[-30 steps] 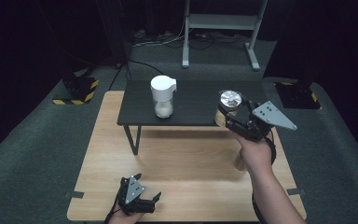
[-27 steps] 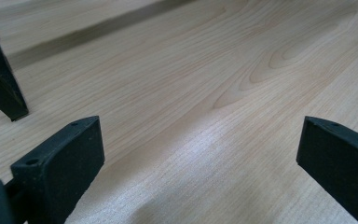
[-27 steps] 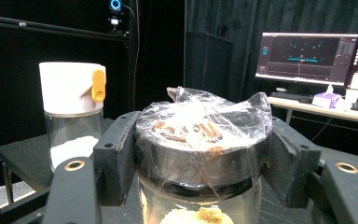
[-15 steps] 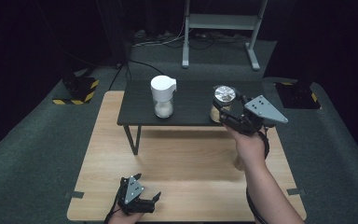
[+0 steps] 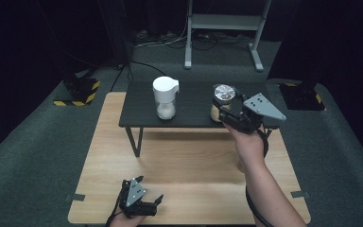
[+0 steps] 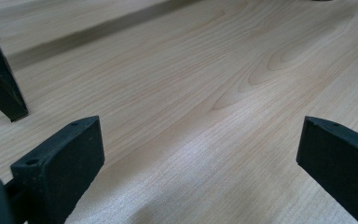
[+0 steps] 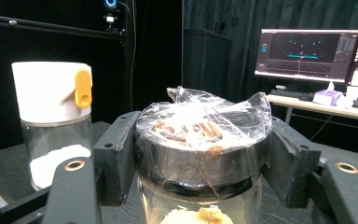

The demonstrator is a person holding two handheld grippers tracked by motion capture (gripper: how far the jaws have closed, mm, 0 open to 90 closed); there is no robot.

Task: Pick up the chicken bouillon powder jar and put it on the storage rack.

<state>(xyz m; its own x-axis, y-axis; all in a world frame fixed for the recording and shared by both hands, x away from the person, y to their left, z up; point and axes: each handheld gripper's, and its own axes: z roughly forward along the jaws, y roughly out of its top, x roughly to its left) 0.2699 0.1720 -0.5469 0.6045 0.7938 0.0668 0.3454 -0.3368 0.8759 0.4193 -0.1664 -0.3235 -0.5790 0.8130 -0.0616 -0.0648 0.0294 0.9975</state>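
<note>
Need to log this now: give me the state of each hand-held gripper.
Left hand-held gripper: open, holding nothing, low over the wooden table.
Right hand-held gripper: shut on the jar, jaws clamped at its plastic-wrapped lid.

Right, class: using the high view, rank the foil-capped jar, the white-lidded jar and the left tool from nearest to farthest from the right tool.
1. Foil-capped jar: gripped in the right tool, on the right of the black table.
2. White-lidded jar: to its left on the same table.
3. Left tool: at the near edge of the wooden table, lower left.
</note>
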